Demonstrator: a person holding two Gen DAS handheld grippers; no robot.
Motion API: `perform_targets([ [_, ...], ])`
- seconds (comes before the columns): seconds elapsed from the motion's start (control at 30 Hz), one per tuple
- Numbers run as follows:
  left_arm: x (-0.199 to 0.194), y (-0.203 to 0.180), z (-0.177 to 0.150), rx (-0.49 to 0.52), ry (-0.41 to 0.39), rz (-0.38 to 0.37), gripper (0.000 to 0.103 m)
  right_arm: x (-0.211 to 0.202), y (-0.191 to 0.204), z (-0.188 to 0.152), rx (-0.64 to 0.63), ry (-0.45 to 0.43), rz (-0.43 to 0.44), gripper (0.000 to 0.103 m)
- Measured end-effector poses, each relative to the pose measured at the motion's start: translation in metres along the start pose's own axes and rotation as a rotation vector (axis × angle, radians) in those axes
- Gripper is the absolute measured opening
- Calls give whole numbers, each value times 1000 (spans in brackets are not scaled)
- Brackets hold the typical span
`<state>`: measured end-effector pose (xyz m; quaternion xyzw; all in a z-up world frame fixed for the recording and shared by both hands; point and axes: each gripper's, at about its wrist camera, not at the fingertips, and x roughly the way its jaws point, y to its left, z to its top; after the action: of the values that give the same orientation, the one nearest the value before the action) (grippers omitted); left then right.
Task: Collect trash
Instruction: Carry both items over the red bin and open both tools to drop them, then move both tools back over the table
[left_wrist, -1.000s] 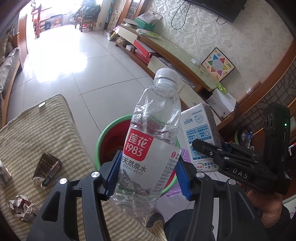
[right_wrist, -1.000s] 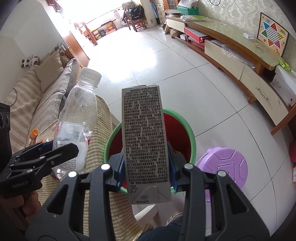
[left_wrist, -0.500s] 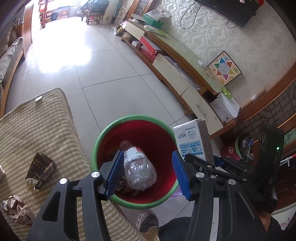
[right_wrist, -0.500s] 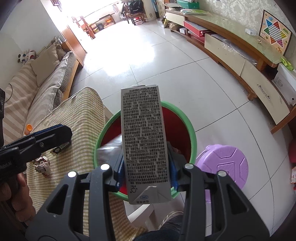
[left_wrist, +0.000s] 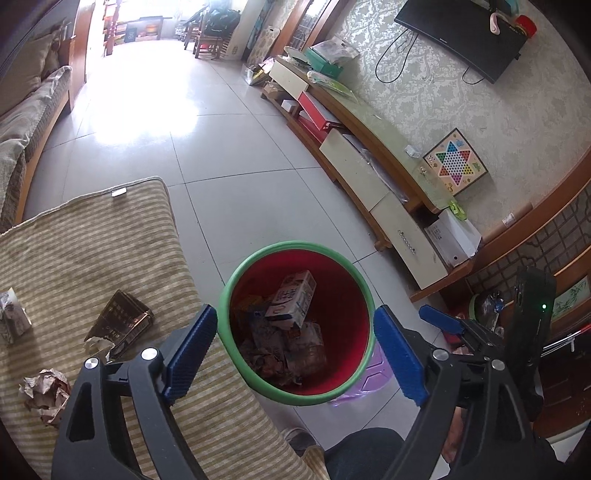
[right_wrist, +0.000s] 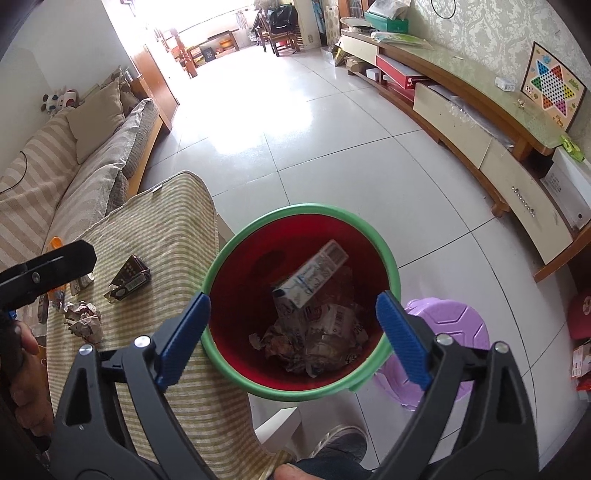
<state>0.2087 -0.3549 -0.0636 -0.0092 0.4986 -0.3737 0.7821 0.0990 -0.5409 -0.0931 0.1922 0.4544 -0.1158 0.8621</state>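
Both grippers hang over the round red bin with a green rim (left_wrist: 236, 284), fingers spread wide and holding nothing: the left gripper (left_wrist: 293, 356) and the right gripper (right_wrist: 293, 338). A white drink carton (right_wrist: 310, 275) lies tilted on crumpled trash inside. A crumpled paper ball (right_wrist: 84, 320) and a dark torn packet (left_wrist: 120, 325) remain on the striped cushion (left_wrist: 92, 236).

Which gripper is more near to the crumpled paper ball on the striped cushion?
Left. The left gripper is open above the bin, right beside the cushion where the paper ball lies. The right gripper, also open, sits further toward the purple stool.
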Motion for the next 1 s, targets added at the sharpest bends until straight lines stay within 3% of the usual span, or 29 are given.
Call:
perform_targets([
  [0.33, -54, 27, -20, -8, -60, 43, 95, -18, 43, -4, -66, -26, -1, 98],
  [0.5, -95, 53, -41, -5, -107, 121, 95, -26, 84, -10, -129, -30, 3, 98],
  [1.0, -187, 223, -102, -256, -174, 327, 95, 11, 211, -31, -257, 35, 69, 98],
])
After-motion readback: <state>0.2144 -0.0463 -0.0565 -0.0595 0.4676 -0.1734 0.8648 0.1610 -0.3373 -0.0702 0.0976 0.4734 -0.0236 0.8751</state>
